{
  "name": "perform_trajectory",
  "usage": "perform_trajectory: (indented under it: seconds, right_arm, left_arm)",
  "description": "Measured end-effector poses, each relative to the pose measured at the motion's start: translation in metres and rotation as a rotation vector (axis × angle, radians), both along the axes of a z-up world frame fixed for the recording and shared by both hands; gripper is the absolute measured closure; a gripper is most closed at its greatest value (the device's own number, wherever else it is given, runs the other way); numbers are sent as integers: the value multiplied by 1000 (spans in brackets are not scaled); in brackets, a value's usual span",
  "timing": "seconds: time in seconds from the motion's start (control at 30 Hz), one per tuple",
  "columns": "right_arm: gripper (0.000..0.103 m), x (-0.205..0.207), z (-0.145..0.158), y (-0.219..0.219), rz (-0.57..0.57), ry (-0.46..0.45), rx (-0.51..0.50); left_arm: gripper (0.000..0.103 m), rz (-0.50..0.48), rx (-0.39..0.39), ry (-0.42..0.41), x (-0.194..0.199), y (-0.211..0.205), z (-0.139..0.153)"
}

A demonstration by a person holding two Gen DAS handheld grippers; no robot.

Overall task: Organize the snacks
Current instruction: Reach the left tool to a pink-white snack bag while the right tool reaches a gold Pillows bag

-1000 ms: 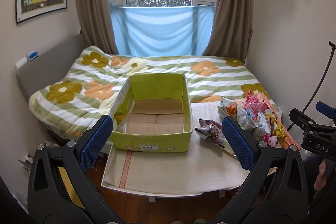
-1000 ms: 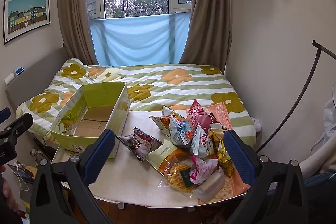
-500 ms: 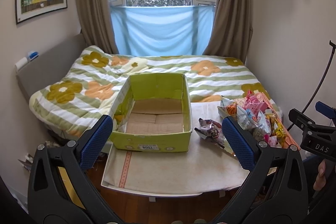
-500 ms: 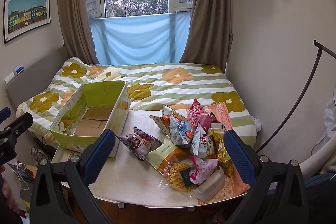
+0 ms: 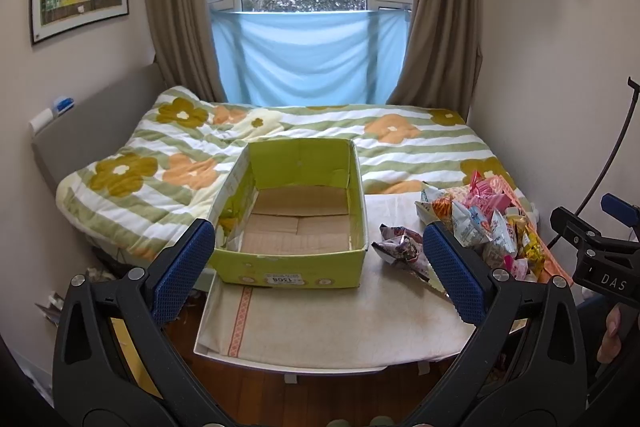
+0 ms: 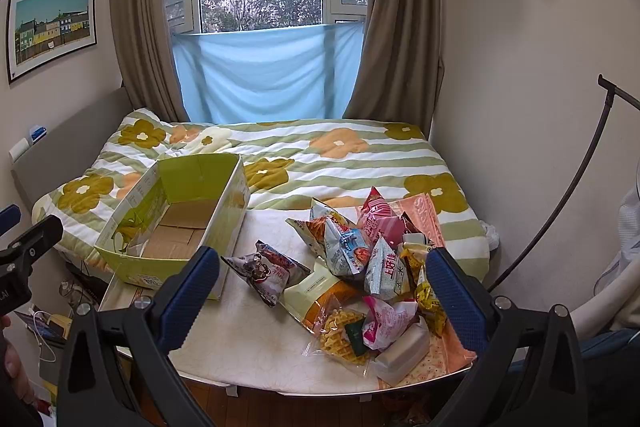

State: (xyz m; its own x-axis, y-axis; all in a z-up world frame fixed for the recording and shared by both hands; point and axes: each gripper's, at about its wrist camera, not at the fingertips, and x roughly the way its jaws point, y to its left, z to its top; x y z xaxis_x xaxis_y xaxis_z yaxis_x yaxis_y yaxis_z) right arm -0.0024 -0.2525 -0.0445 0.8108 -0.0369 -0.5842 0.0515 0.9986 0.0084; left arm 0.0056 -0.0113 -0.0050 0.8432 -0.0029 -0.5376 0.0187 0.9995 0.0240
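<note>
Nothing on the table has shifted since the earlier frames; both views sit almost as they did, the right wrist view nudged only a touch; at lower left of the left wrist view the left gripper (image 5: 318, 269) hangs with its blue-padded fingers wide apart and empty, aimed over the near edge of the white cloth-covered table (image 5: 320, 323); just beyond, left of centre, stands the open yellow-green cardboard box (image 5: 294, 267), its brown floor bare; right of the box, apart from it, lies a dark crinkled snack packet with a cartoon face (image 6: 266, 273); further right, in the lower middle of the right wrist view, the heap of bright foil and plastic snack bags (image 6: 360, 267) rests on a pink patterned sheet; the right gripper (image 6: 322, 293) hovers before that heap, its fingers likewise spread with nothing between them; I judge the sorting not yet begun. The bags are slick, puffy and overlapping, so a pinch on one corner could drag its neighbours or let it slip; the clear pack of lattice crisps (image 6: 340, 331) near the front edge could be knocked to the floor. Behind the table lies a bed with a flower-striped quilt (image 5: 400, 147); a thin black curved rod (image 6: 560, 211) rises at far right, close enough to snag a wide swing.
</note>
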Motion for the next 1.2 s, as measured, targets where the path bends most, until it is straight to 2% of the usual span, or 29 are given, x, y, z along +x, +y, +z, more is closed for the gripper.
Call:
perform_trajectory:
  seconds: [0.23, 0.4, 0.73, 0.93, 1.03, 1.2]
  right_arm:
    - [0, -1, 0, 0, 0, -2, 1]
    - [0, -3, 2, -5, -11, -6, 6]
    - [0, -8, -20, -31, -91, 83, 38]
    - [0, -12, -46, -54, -159, 146, 65]
    - [0, -11, -65, -68, -179, 196, 100]
    - [0, 0, -93, -97, -189, 248, 127]
  left_arm:
    - [0, 6, -7, -6, 0, 5, 0]
    - [0, -13, -16, 19, 4, 6, -4]
    - [0, -176, -56, 142, 29, -10, -36]
    - [0, -264, -66, 204, 48, -39, -66]
    - [0, -309, -77, 238, 58, -63, -78]
    - [0, -335, -50, 284, 79, -109, -100]
